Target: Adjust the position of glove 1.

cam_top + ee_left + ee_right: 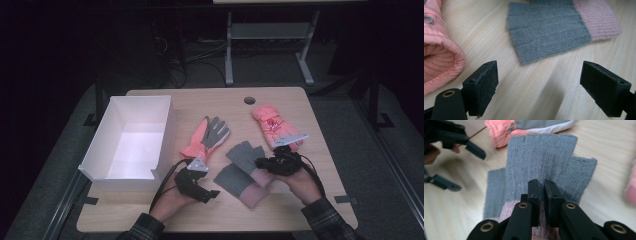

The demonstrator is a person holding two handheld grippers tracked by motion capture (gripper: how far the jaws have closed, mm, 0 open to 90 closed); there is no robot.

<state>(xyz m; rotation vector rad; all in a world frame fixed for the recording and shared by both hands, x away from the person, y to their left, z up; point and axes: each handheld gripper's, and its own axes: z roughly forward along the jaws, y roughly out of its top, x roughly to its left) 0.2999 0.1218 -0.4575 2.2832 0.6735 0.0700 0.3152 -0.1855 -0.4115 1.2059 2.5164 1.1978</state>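
My right gripper (541,195) had its jaws clenched on the upper grey glove (549,157) near the bench's (280,100) front edge. My left gripper (539,85) hung with jaws released just short of the lower grey glove (549,35). The bench was pale wood; a white box (132,137) stood at its left edge. Both gloves were fingerless knits with pink cuffs.
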